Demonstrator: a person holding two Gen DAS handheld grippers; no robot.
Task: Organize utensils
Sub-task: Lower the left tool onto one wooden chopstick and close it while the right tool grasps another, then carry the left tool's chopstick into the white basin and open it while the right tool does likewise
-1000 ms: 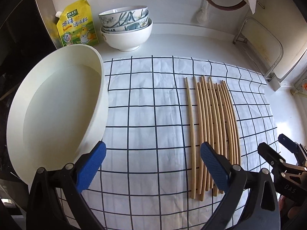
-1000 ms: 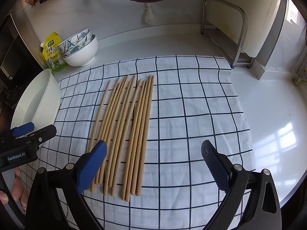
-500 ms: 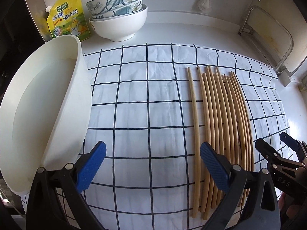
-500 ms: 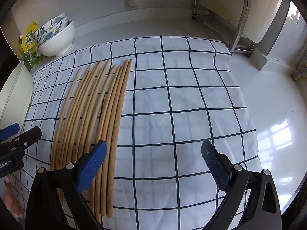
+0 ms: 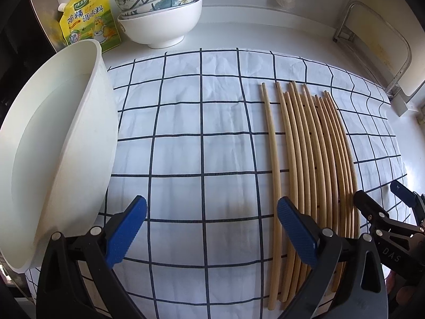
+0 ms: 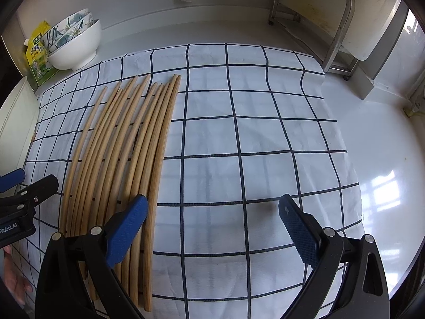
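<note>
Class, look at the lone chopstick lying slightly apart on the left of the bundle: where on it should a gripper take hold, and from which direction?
Grip the lone chopstick near mid-length, coming straight down with fingers either side of it. It lies flat on the checked cloth, with clear cloth on its left and a narrow gap to the bundle. The open left gripper is nearest.

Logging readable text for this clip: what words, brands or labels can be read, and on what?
"鸡精 调味料": yellow seasoning pouch; its smaller print is too small to read.
"DAS": right gripper, on its black body.
"Robot.AI": left gripper, start cut off.
Bowls: flower pattern only, no text.
</note>
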